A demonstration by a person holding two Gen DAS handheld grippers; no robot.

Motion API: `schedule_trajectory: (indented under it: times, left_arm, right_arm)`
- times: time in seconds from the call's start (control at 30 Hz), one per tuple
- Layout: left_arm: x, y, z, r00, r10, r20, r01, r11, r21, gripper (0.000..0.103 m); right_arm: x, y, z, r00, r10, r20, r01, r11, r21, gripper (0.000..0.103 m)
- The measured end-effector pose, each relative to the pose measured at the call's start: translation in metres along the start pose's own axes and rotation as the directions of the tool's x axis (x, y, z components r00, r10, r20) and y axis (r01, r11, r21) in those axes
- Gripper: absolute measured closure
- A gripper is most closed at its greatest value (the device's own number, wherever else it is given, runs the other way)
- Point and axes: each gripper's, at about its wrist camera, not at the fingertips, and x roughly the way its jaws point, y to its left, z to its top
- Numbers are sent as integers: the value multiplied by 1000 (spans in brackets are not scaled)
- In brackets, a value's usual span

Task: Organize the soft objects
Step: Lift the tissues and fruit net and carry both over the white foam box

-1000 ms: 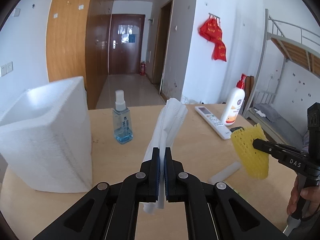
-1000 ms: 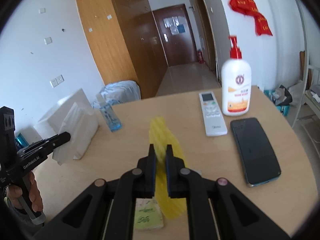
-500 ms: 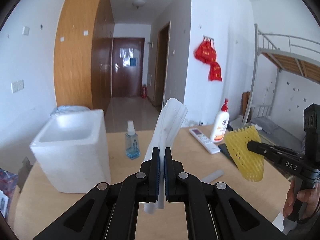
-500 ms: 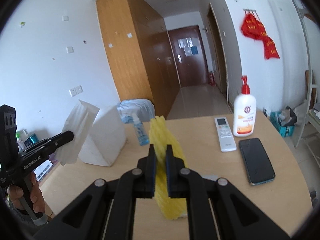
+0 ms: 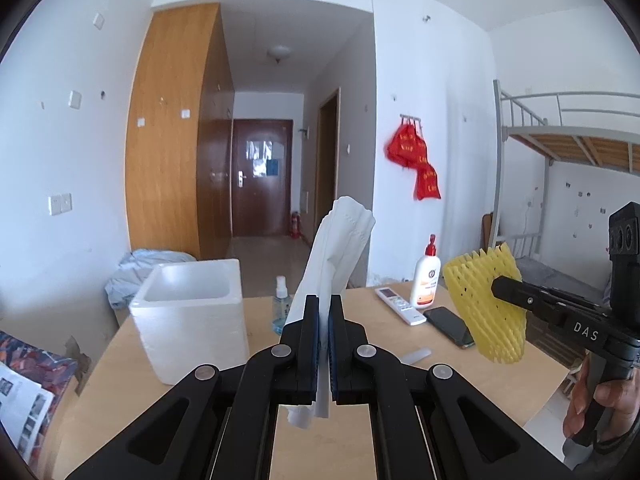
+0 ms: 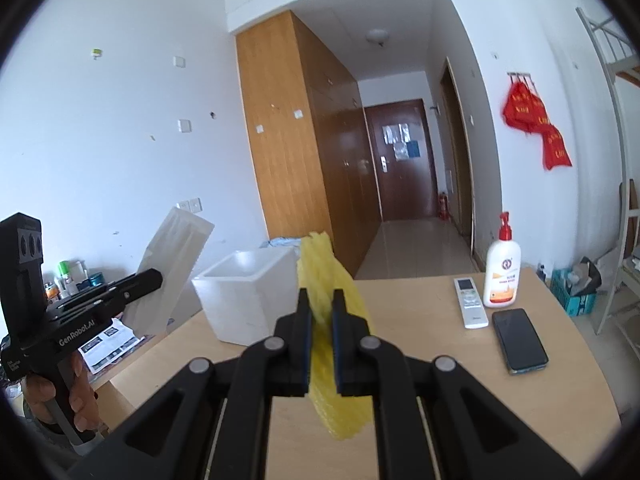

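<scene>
My left gripper [image 5: 324, 312] is shut on a white tissue pack [image 5: 340, 248] and holds it upright, well above the wooden table [image 5: 360, 440]. It also shows at the left of the right wrist view [image 6: 176, 264]. My right gripper [image 6: 320, 308] is shut on a yellow foam net [image 6: 332, 280], also high above the table; this net shows at the right of the left wrist view [image 5: 480, 312]. A white foam box [image 5: 192, 320], open on top, stands on the table's left part and shows in the right wrist view [image 6: 248, 292].
On the table stand a small blue spray bottle [image 5: 280, 308], a white lotion bottle with a red pump [image 6: 502, 276], a white remote [image 6: 470, 308] and a black phone [image 6: 518, 340]. A small clear strip [image 5: 416, 356] lies mid-table. A bunk bed [image 5: 568, 160] stands at the right.
Both grippers have risen well above the table and drawn back, each still holding its object. The foam box and the table items now look smaller and lower.
</scene>
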Motion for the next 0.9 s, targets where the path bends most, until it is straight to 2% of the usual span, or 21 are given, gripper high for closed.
schedule_trajectory:
  times: [0.2, 0.43, 0.7, 0.9]
  left_arm:
    - [-29, 4, -5, 999, 23, 22, -23, 1000, -5, 99]
    - [-44, 5, -9, 998, 49, 36, -49, 999, -13, 99]
    - [-49, 13, -13, 996, 79, 36, -79, 997, -21, 99]
    - [-52, 24, -13, 991, 129, 35, -128, 991, -30, 99]
  right_arm:
    - [-15, 19, -5, 999, 30, 23, -29, 999, -27, 92]
    - [-21, 31, -7, 999, 46, 29, -44, 998, -49, 92]
    - [-13, 35, -7, 998, 67, 18, -66, 996, -54, 92]
    - [5, 47, -4, 992, 123, 2, -122, 990, -73, 92]
